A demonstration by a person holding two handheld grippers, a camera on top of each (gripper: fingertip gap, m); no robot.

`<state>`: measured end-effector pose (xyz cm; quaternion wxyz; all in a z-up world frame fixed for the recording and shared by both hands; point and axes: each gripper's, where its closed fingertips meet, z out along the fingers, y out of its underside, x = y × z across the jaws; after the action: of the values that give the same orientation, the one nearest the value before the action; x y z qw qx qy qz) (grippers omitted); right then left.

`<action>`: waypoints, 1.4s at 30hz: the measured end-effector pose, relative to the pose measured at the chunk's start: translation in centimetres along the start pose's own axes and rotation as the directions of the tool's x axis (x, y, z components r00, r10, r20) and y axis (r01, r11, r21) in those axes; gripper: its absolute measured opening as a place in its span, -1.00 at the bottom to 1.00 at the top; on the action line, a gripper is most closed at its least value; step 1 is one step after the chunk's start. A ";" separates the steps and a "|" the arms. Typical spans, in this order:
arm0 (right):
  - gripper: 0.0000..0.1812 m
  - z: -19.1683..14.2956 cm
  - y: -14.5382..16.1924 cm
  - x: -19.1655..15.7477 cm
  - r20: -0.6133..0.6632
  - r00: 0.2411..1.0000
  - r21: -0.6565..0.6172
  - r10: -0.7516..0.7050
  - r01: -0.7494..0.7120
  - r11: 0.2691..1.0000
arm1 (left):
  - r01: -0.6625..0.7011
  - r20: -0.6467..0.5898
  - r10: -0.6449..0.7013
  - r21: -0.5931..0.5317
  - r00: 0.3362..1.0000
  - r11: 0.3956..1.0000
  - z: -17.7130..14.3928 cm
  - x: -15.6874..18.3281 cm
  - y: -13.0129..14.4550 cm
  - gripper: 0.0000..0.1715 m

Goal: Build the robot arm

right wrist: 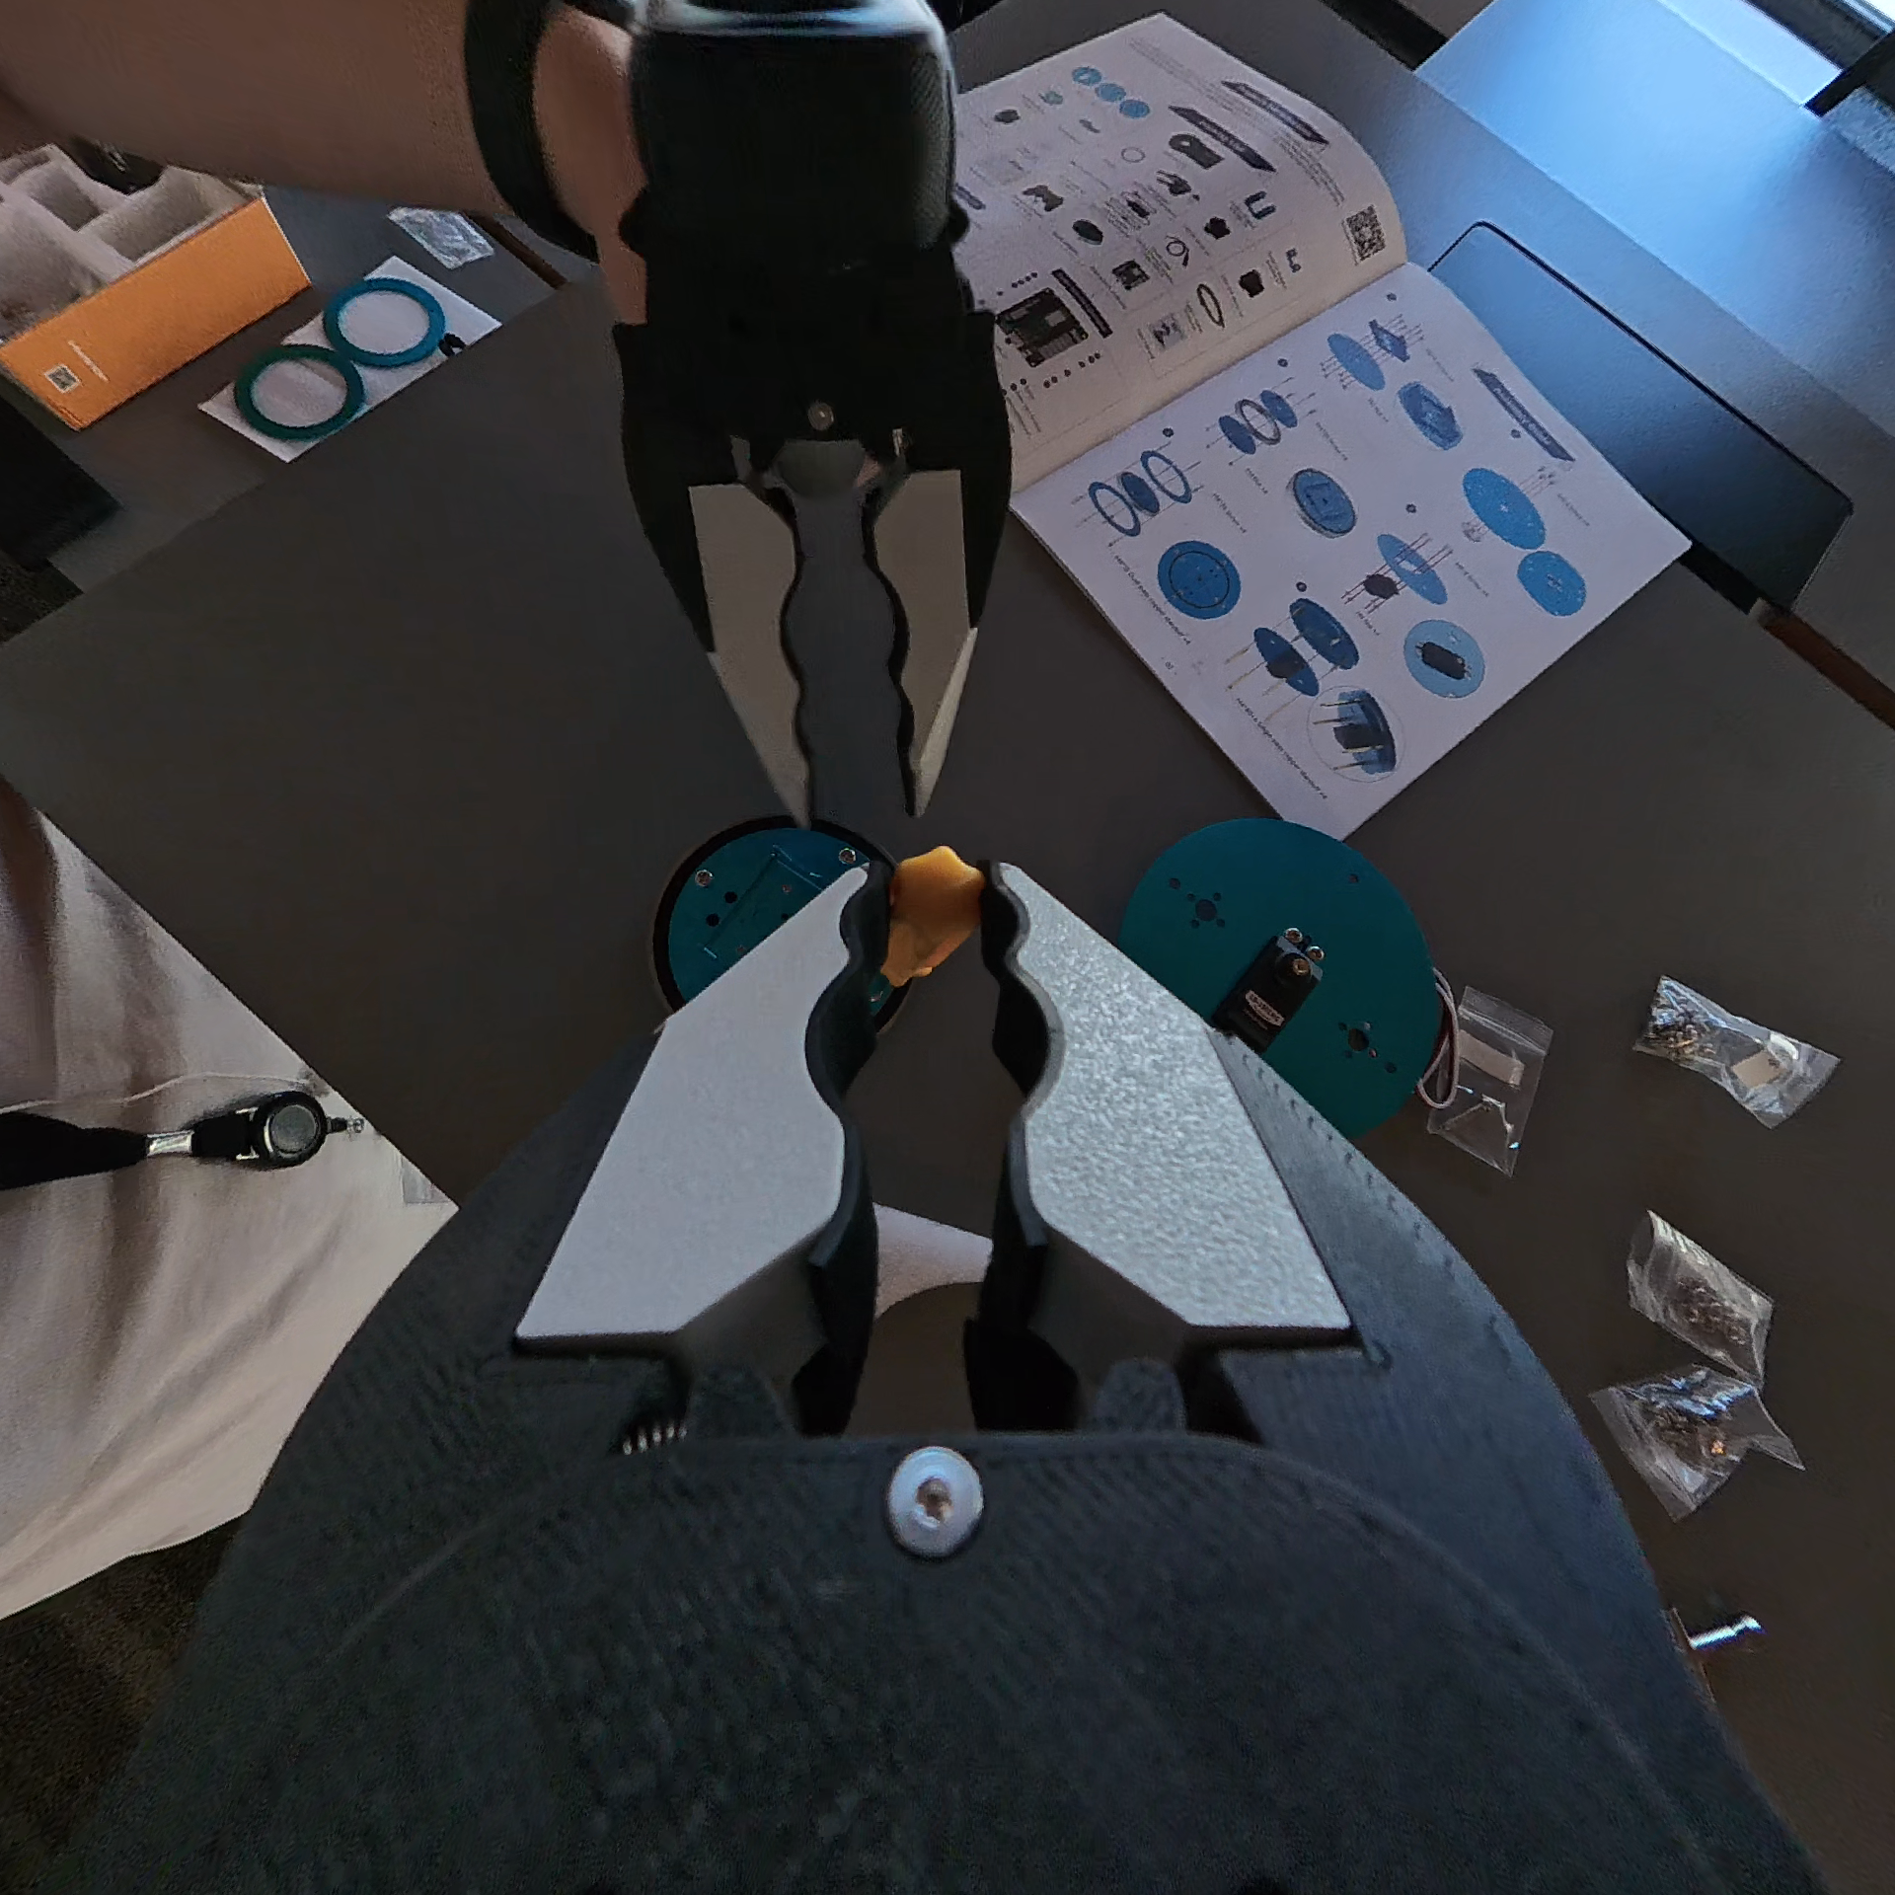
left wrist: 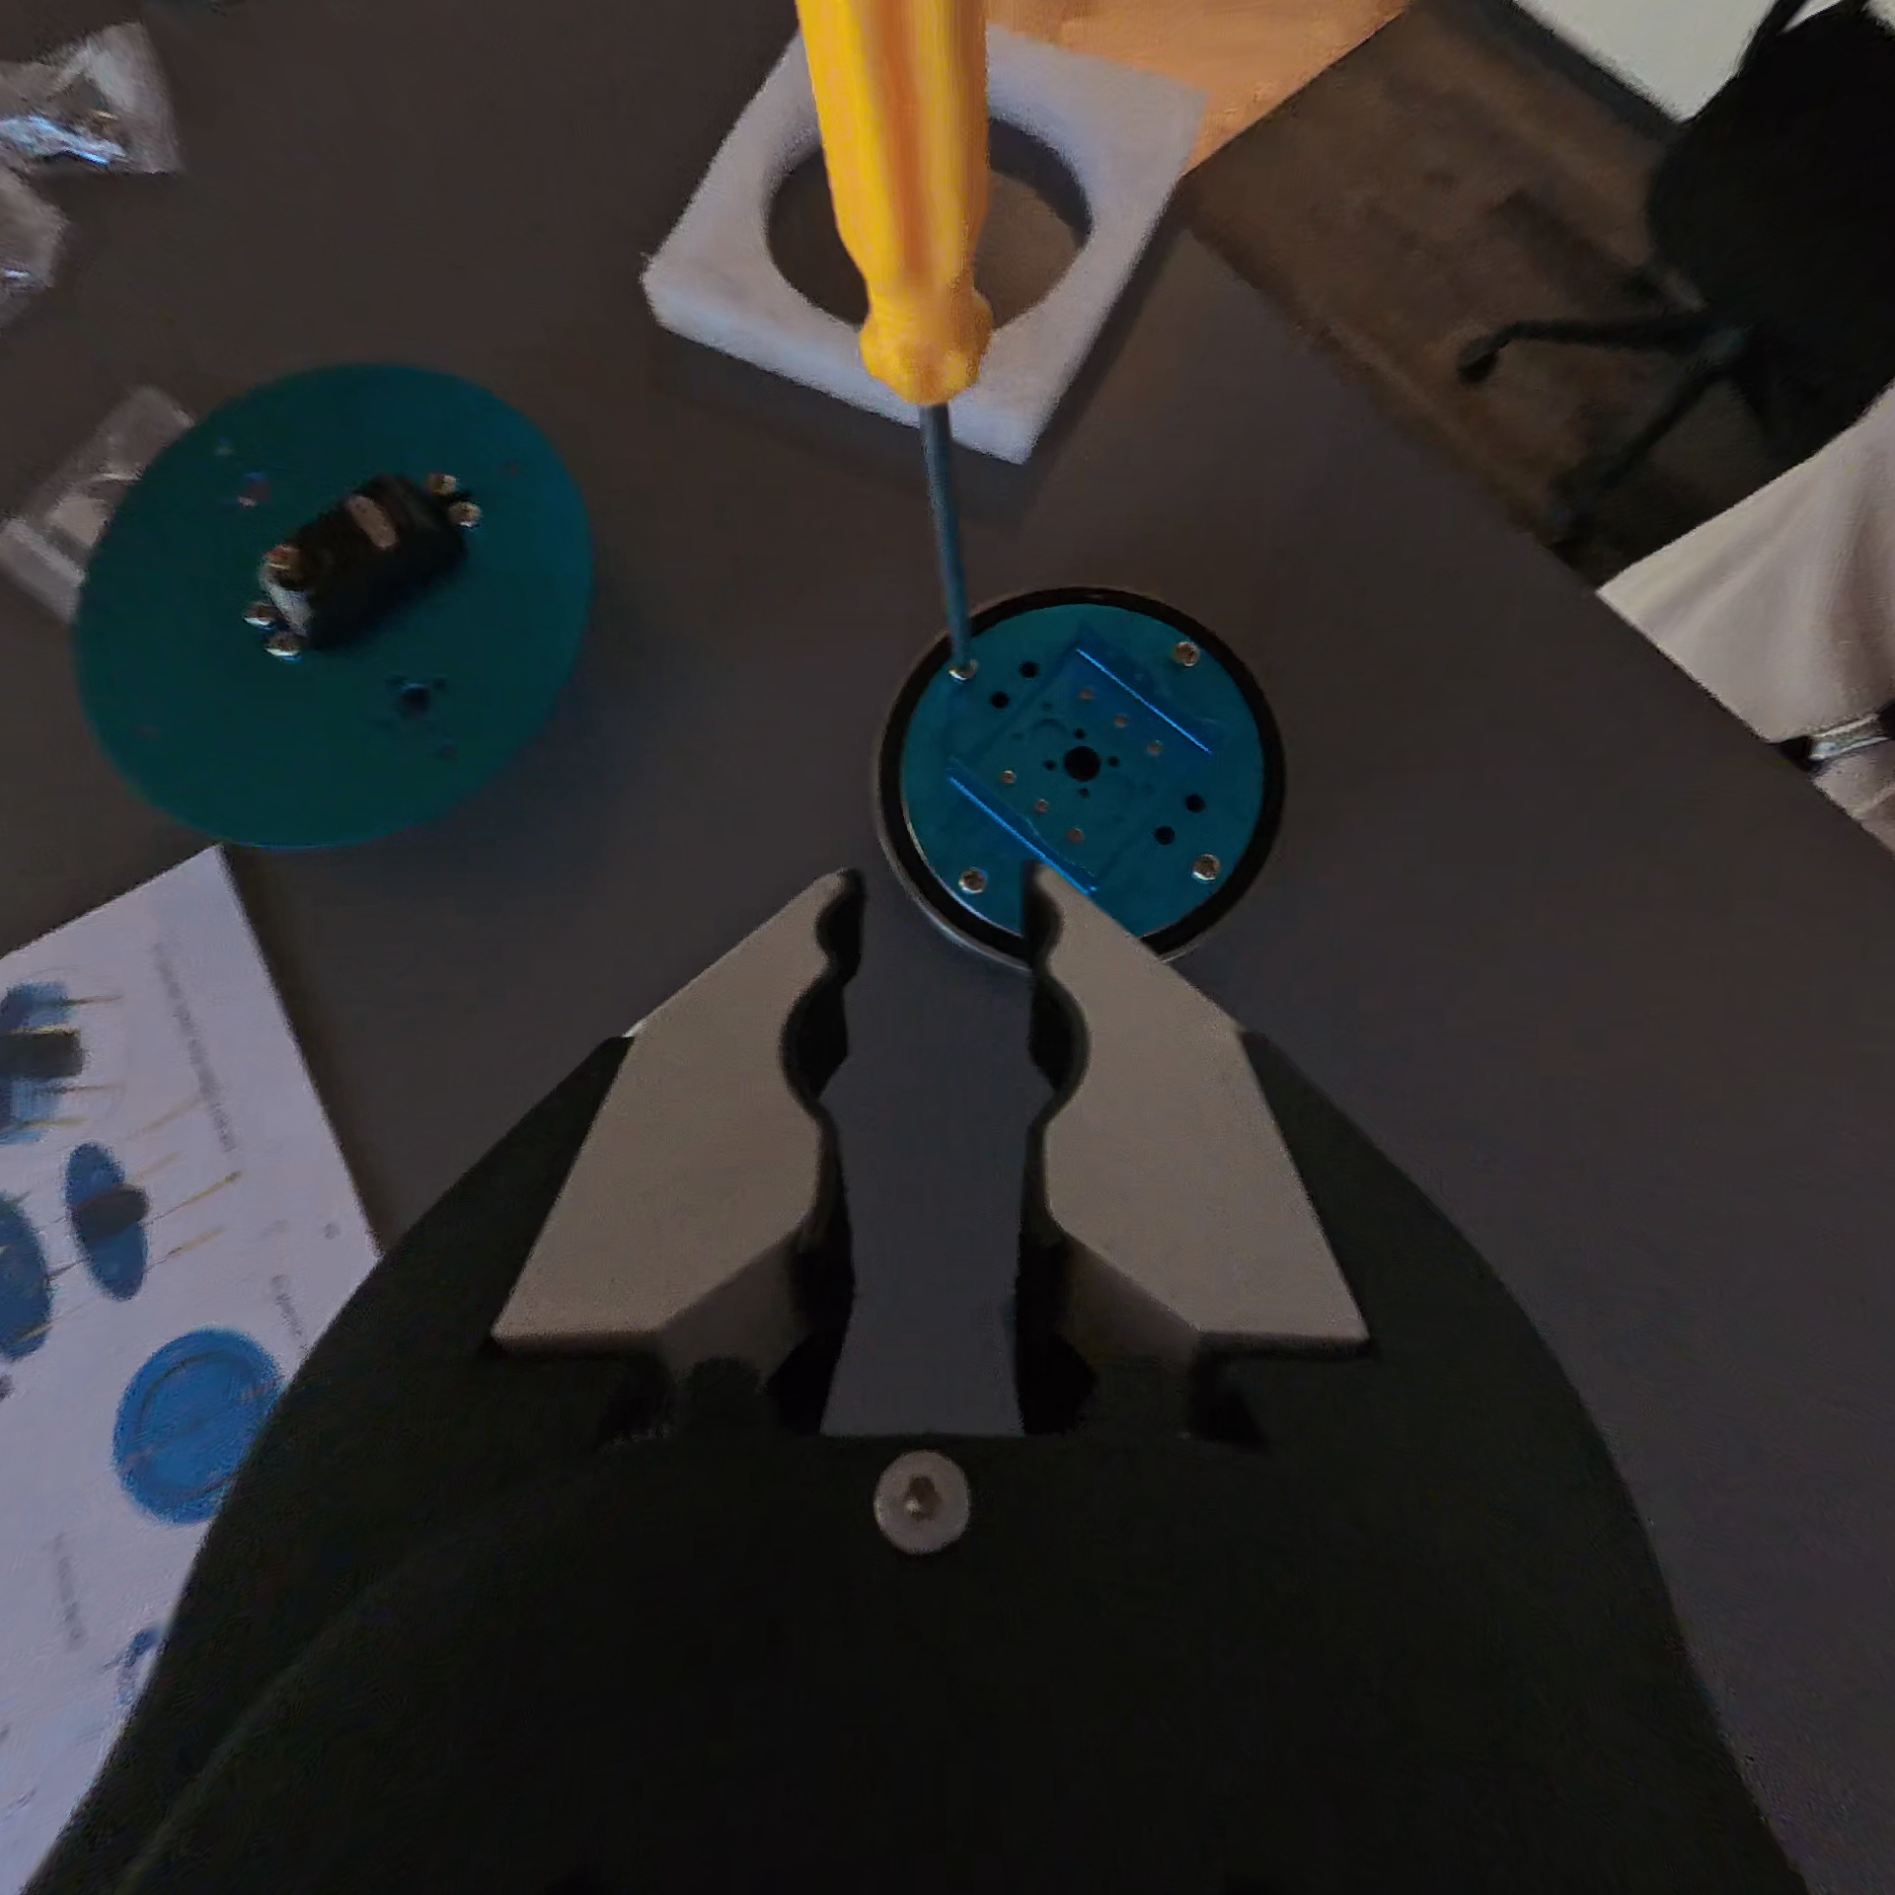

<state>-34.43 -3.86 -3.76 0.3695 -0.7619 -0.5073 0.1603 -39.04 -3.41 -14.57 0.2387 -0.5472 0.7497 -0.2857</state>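
The right tool is clenched on a yellow screwdriver whose tip sits in one corner screw of the small blue round plate mid-surface, three other screws already seated, while the left tool hovers released just beside it.

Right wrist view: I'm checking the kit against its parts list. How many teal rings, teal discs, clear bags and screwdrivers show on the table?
Teal rings: 2
Teal discs: 2
Clear bags: 5
Yellow screwdriver: 1
Total: 10
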 end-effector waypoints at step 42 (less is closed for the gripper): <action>-0.81 0.1 -0.2 -0.2 0.031 0.999 0.023 -0.004 0.004 1.000 | 0.037 0.093 -0.051 0.142 0.994 0.989 3.8 3.1 -1.9 -0.23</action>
<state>-34.68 -3.97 -3.72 0.3706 -0.7539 -0.5127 0.1773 -36.07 -7.46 -16.20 0.3062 -0.5587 0.7030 -0.3161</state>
